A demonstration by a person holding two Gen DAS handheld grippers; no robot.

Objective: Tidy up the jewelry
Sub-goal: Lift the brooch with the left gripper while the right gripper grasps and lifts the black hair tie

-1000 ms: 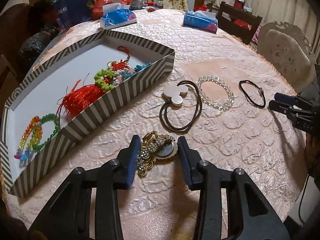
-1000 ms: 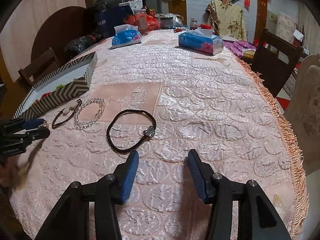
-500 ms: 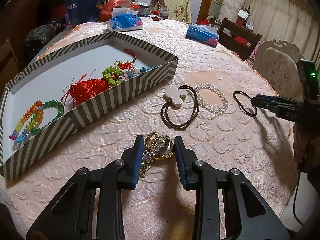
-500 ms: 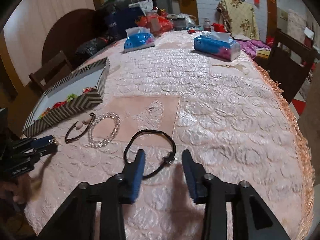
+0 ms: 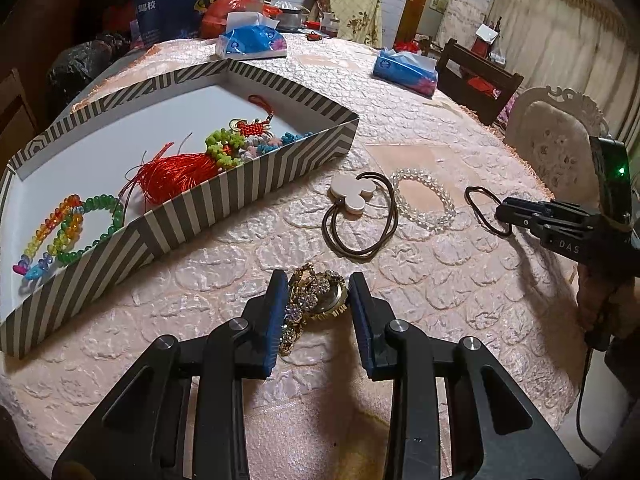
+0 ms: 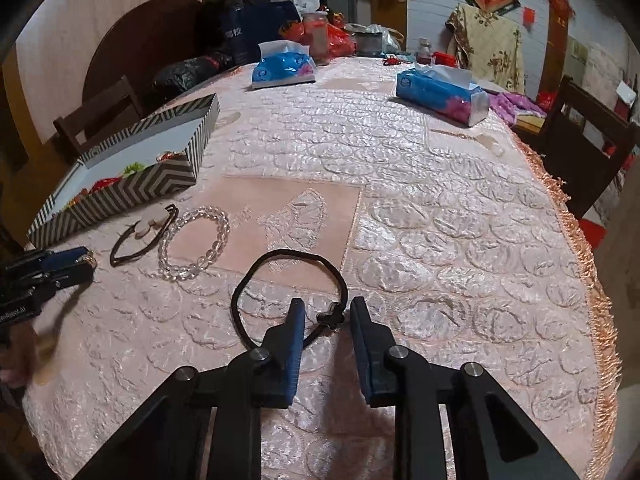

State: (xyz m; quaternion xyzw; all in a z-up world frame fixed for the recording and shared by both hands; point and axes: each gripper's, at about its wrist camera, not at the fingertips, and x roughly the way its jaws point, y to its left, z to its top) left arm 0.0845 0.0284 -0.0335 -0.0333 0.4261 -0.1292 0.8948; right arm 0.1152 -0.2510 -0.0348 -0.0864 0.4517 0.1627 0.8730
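Blue-padded left tongs (image 5: 318, 294) are clenched on a gold rhinestone watch (image 5: 316, 300) lying on the pink tablecloth (image 6: 440, 240), just in front of the striped box (image 5: 240, 188). The right tongs (image 6: 327, 312), well to the right of the box, have just been closing around the knot of a black hair tie (image 6: 288, 292), pads not yet touching it. Between box and hair tie lie a brown cord (image 5: 360, 216) and a clear bead bracelet (image 5: 422, 200).
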